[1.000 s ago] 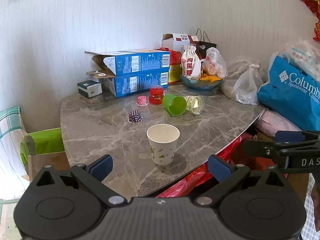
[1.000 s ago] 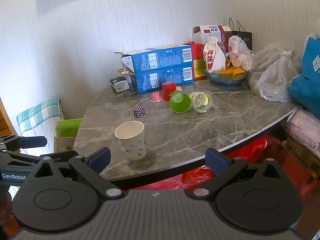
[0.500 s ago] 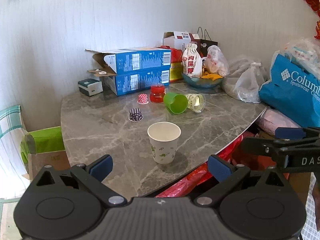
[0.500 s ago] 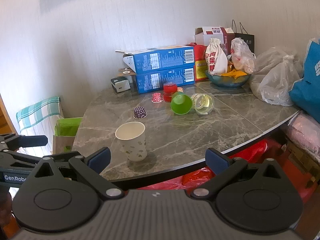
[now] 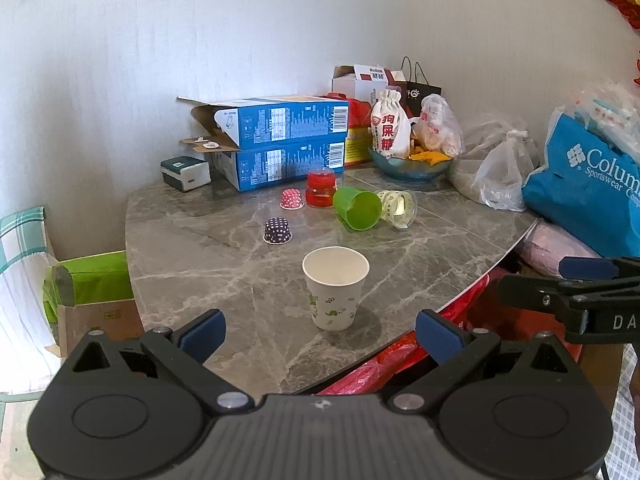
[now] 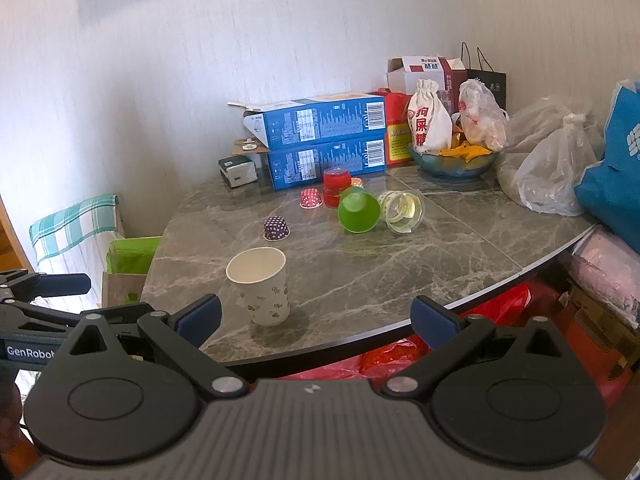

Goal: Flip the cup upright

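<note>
A white paper cup [image 5: 335, 288] with green leaf print stands upright near the front edge of the grey marble table [image 5: 200, 256]; it also shows in the right wrist view [image 6: 260, 285]. A green plastic cup [image 5: 357, 208] and a clear cup [image 5: 397, 208] lie on their sides farther back, seen also in the right wrist view as green cup [image 6: 358, 212] and clear cup [image 6: 402, 212]. My left gripper [image 5: 320, 334] is open and empty, short of the paper cup. My right gripper [image 6: 316, 318] is open and empty, off the table's front edge.
Two small cupcake liners [image 5: 277, 231] and a red jar [image 5: 320, 188] sit mid-table. Stacked blue boxes [image 5: 280, 144], a bowl with bags [image 5: 408, 160] and plastic bags [image 5: 500, 168] line the back. A blue Columbia bag [image 5: 588, 188] stands at the right.
Both grippers have drifted slightly back and up from the table; the paper cup stays upright in place. Jaws stay open.
</note>
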The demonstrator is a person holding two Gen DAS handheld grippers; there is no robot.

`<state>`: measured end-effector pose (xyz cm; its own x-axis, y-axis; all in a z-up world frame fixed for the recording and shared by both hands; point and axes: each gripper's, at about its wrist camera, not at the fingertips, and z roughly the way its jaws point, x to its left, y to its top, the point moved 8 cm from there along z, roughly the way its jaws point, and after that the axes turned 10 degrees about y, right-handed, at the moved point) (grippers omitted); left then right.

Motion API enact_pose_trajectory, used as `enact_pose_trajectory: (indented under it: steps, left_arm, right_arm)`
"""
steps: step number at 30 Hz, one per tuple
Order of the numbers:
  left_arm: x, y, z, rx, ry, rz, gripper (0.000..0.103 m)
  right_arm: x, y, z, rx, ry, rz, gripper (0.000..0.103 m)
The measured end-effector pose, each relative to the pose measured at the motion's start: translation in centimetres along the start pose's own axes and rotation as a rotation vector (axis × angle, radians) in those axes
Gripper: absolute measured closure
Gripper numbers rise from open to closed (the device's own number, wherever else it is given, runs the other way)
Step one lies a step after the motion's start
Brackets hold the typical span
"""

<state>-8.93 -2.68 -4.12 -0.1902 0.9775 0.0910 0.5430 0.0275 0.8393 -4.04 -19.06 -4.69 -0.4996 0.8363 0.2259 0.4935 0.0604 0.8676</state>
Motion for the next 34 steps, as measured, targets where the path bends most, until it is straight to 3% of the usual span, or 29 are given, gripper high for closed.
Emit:
enact_pose_trajectory:
  steps: [34]
  left_arm:
    - [0.4,0.5,1.1,-0.003,0.013,-0.022,0.001]
  right_arm:
    - [-0.4,0.1,0.7,0.015,0.008,0.005,0.001]
